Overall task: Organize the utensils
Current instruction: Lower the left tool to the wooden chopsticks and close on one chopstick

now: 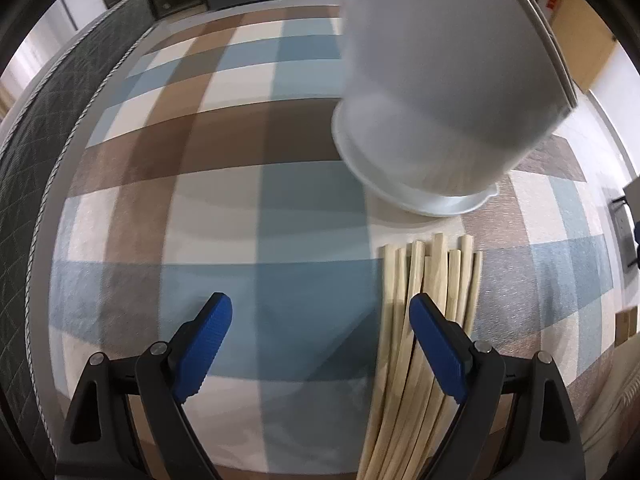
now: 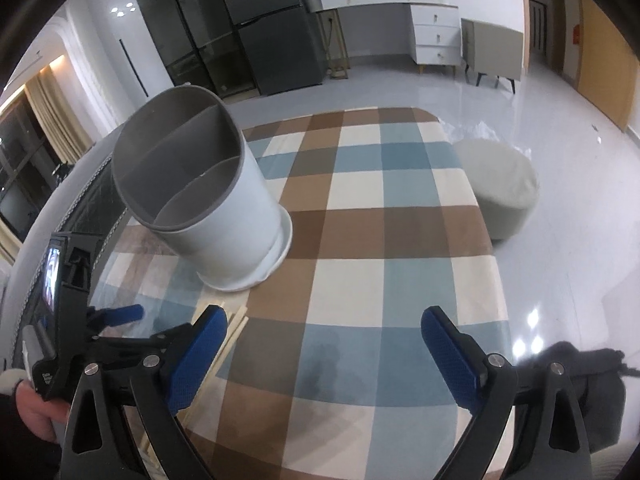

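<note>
A surface [image 2: 404, 240] covered in a checked cloth of blue, brown and cream squares fills most of both views, with a dark quilted edge trimmed in cord running along its left side in the left wrist view. Taking the white holder [image 2: 216, 216] as the landmark: it is a tall round container with a grey rim, a divider splitting its inside into two compartments, and a wider white dish under its base. It stands on the cloth, and both compartments look bare as far as the right wrist view reaches into them. On the floor beyond the far right edge of the surface, well apart from the holder, sits a round grey pouf [image 2: 500, 188].

Just in front of the holder's base lies a bundle of pale chopsticks [image 1: 432, 280], side by side on the cloth, their tips near the dish but not touching it.

The left gripper [image 1: 322, 314] hovers over the cloth on the near side of the holder, jaws spread wide, its right finger above the chopsticks. The right gripper [image 2: 324, 328] is held to the right of the holder, jaws likewise spread and gripping nothing.
</note>
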Tool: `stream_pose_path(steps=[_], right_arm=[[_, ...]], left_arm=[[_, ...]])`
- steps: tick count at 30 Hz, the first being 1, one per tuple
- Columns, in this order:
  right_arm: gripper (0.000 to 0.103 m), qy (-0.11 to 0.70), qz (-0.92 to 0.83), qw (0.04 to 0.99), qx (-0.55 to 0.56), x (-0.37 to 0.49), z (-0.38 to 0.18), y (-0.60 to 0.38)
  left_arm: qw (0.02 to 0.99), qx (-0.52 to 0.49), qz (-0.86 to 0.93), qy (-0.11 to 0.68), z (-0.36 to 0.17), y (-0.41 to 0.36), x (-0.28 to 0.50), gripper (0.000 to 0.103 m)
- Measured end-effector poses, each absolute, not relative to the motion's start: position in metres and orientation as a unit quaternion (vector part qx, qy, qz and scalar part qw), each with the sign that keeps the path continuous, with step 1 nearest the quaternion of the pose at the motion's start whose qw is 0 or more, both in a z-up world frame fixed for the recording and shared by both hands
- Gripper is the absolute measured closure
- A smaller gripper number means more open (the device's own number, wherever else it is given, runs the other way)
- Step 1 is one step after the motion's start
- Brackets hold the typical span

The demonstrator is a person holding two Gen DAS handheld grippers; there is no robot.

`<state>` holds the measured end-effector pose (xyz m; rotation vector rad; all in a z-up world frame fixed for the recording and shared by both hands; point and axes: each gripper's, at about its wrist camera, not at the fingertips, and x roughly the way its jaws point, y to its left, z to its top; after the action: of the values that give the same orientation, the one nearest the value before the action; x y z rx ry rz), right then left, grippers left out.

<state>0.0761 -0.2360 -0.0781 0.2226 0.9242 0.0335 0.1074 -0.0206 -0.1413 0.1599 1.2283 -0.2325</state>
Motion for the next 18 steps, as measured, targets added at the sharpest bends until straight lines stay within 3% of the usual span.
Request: stream_pose_path(steps=[4, 8, 18], right_arm=[[0.005, 0.452, 0.019, 0.885, 0.108, 0.079, -0.081, -0.236], [0.005, 0.451, 0.021, 0.885, 0.115, 0.081, -0.082, -0.238], [0.005, 0.443, 0.026, 0.888, 0.121, 0.081, -0.079, -0.238]], left_arm=[[0.806, 0.076, -0.114, 0.576, -0.139, -0.022, 0.109, 0.016], [0.798, 0.039, -0.111, 0.591, -0.140, -0.009, 0.111, 0.031], [0.797, 0.051, -0.111, 0.591, -0.139, -0.013, 0.111, 0.031]])
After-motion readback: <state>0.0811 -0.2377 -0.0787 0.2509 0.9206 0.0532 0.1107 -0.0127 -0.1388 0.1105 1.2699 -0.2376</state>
